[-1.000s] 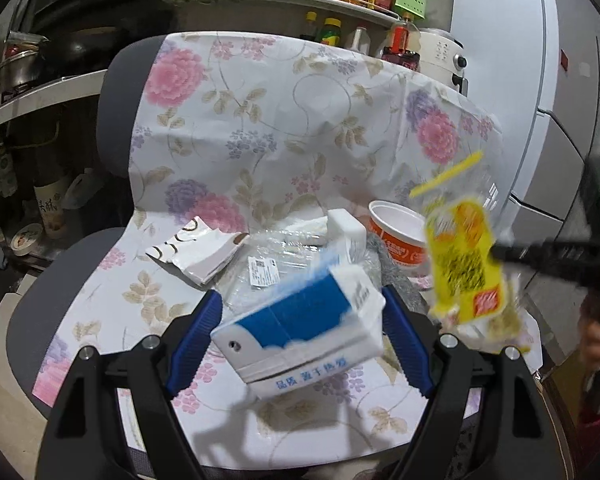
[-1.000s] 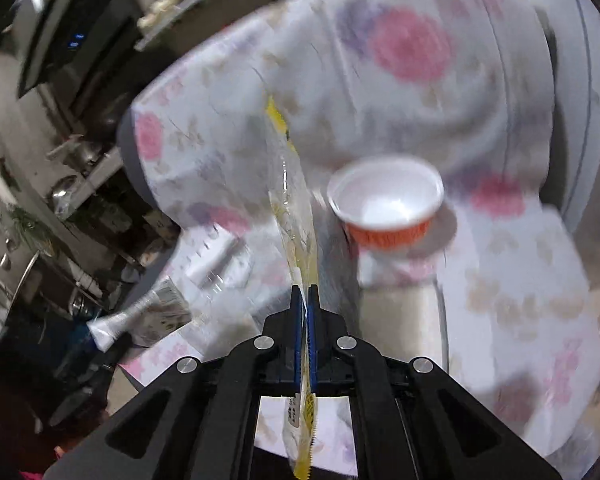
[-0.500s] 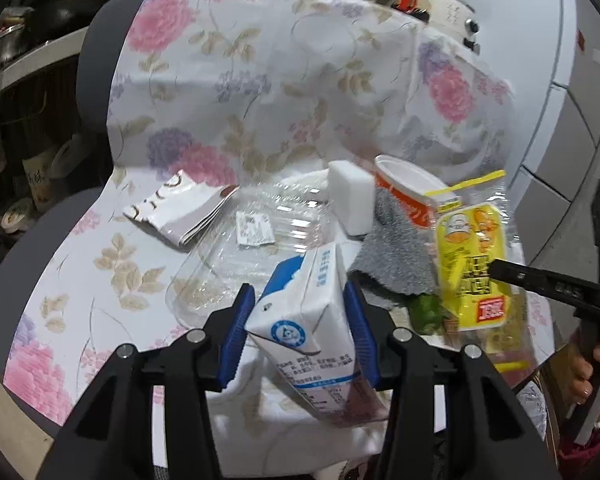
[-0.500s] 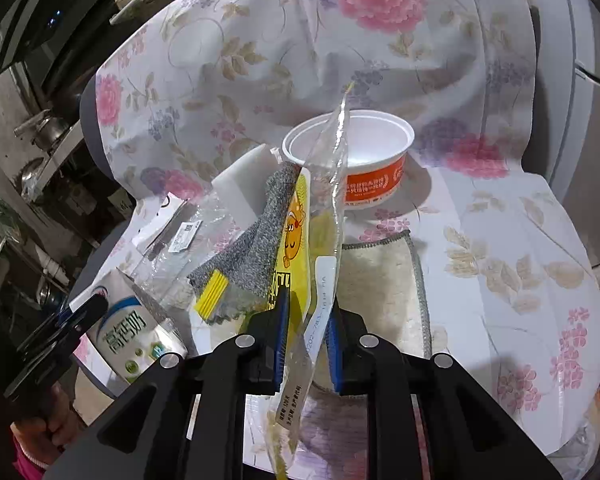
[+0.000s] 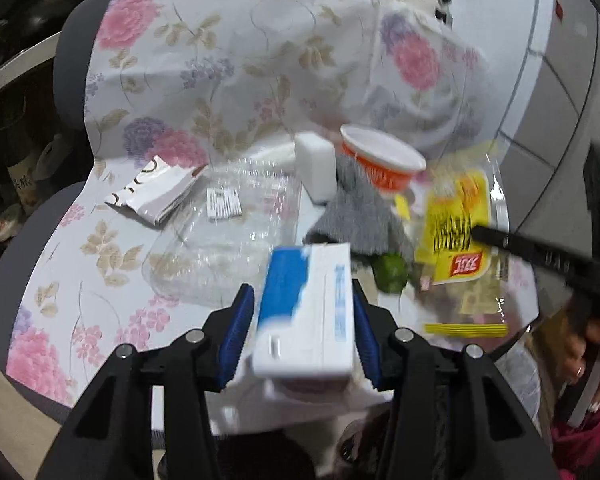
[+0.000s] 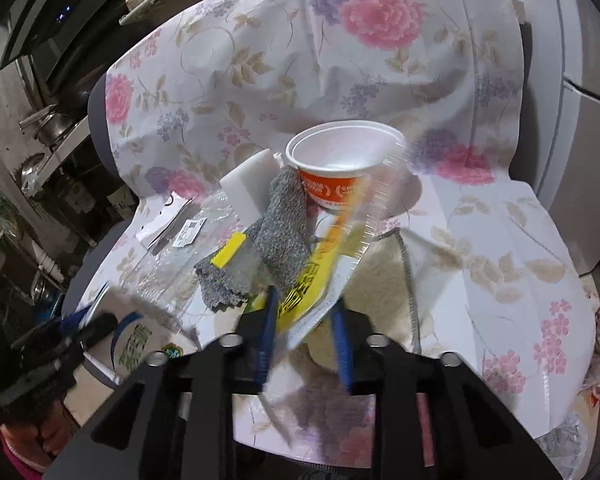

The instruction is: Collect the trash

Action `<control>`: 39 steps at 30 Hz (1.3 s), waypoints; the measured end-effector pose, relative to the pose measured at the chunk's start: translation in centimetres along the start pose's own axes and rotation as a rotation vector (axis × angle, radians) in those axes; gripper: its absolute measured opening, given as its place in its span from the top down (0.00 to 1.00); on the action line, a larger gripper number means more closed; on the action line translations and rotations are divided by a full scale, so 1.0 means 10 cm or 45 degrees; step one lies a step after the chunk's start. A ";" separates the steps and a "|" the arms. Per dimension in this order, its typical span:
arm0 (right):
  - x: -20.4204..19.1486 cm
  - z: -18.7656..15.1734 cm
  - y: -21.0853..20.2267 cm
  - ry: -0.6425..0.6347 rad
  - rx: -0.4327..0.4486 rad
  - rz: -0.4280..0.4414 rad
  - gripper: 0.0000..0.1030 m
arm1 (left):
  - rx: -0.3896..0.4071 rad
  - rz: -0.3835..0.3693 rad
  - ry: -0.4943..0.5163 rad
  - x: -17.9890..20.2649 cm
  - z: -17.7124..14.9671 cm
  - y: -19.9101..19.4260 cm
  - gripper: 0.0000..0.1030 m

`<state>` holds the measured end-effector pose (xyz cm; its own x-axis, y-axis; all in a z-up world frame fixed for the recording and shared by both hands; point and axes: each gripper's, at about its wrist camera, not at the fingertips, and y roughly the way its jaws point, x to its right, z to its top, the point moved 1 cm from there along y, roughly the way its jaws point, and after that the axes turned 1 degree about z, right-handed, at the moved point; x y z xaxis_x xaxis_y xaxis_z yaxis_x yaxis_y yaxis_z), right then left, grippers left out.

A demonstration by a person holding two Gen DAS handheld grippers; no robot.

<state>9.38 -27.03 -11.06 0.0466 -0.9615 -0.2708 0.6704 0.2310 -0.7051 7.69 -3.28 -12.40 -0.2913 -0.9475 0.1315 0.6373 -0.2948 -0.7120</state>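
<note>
**Both tools loaded, heading for the drop**

Left tool (image 5: 300, 320) clamps the blue-white carton (image 5: 306, 312) by its side faces, off the floral-covered chair seat (image 5: 100, 256), probably so it clears the clear plastic tray (image 5: 220, 240). A second ago the carton lay crosswise in wider jaws; now it stands end-on, jaws narrowed.

Right tool (image 6: 304, 320): yellow snack wrapper (image 6: 324, 268) between the pads, jaws closing; contact blurred. Earlier the wrapper hung edge-on, pinched tight; now it leans over the beige cloth (image 6: 380, 268). Orange cup (image 6: 340, 168) not yet collected.
</note>
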 end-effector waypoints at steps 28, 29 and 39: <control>0.81 -0.34 -1.76 0.090 0.358 -0.394 0.98 | 0.403 -0.335 0.237 1.83 0.19 -0.38 0.62; 0.89 -0.44 -1.84 0.115 0.360 -0.422 0.98 | 0.403 -0.371 0.255 1.95 0.15 -0.38 0.62; 1.79 -1.59 -2.40 0.420 0.320 -0.727 0.98 | 0.231 -0.699 0.470 3.08 -0.52 -0.14 0.62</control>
<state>-17.62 -47.38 -9.37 -0.5637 -0.8178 -0.1160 0.6757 -0.3758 -0.6342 -5.88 -31.45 -10.90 -0.8098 -0.5603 0.1740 0.4279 -0.7669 -0.4783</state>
